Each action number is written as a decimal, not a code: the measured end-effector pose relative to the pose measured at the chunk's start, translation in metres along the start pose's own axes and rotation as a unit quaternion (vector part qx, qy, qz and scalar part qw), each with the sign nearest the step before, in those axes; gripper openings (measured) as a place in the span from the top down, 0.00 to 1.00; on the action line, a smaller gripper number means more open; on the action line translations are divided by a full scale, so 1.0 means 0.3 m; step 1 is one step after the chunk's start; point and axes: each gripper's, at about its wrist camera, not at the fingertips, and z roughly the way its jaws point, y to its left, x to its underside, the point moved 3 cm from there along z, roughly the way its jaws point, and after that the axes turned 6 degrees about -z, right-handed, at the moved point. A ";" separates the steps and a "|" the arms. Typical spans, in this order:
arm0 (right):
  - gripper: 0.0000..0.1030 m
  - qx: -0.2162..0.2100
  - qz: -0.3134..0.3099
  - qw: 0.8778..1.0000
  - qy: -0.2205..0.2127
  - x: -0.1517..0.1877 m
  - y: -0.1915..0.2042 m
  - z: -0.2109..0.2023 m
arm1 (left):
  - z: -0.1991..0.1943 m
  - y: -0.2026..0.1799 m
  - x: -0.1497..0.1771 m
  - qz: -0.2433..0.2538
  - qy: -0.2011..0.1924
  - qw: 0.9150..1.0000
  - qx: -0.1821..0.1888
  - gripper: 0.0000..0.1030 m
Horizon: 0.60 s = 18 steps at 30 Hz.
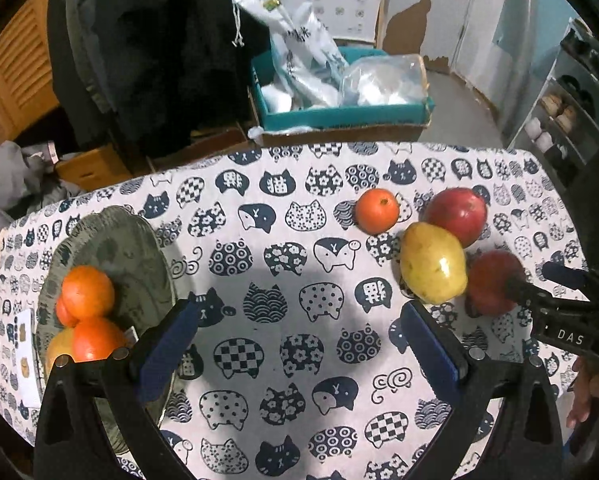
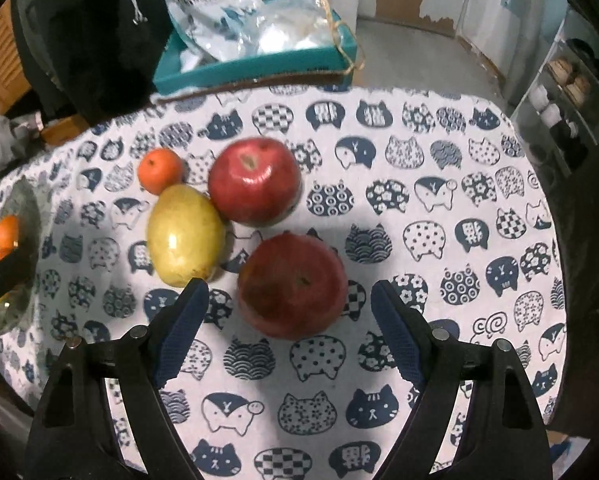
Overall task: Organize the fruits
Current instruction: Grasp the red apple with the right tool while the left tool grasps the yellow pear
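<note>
On the cat-print tablecloth a grey-green plate point(image 1: 131, 248) at the left holds three oranges point(image 1: 87, 292). To the right lie a small orange point(image 1: 376, 210), a yellow pear point(image 1: 433, 269) and two red apples point(image 1: 457, 214) point(image 1: 491, 286). My left gripper point(image 1: 299, 338) hangs open over bare cloth between the plate and the pear, holding nothing. My right gripper point(image 2: 287, 330) is open above the near red apple point(image 2: 293, 285), its blue pads apart from the fruit on both sides. Beyond it sit the far apple point(image 2: 255, 180), the pear point(image 2: 185, 234) and the small orange point(image 2: 160, 170).
A teal box point(image 1: 339, 114) full of plastic bags stands on cardboard just past the table's far edge. A dark garment hangs at the back left. A shelf unit point(image 1: 571, 120) with shoes stands at the right. A white card point(image 1: 25, 356) lies left of the plate.
</note>
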 end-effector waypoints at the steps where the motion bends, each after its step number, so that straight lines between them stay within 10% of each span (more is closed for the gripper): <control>1: 0.19 0.002 -0.001 1.000 0.005 0.004 -0.001 0.017 | 0.010 -0.001 0.001 0.000 0.003 1.000 0.000 0.01; 18: 0.26 -0.007 -0.008 1.000 0.029 0.020 -0.003 0.147 | 0.120 -0.056 -0.038 -0.009 0.029 0.999 0.024 0.01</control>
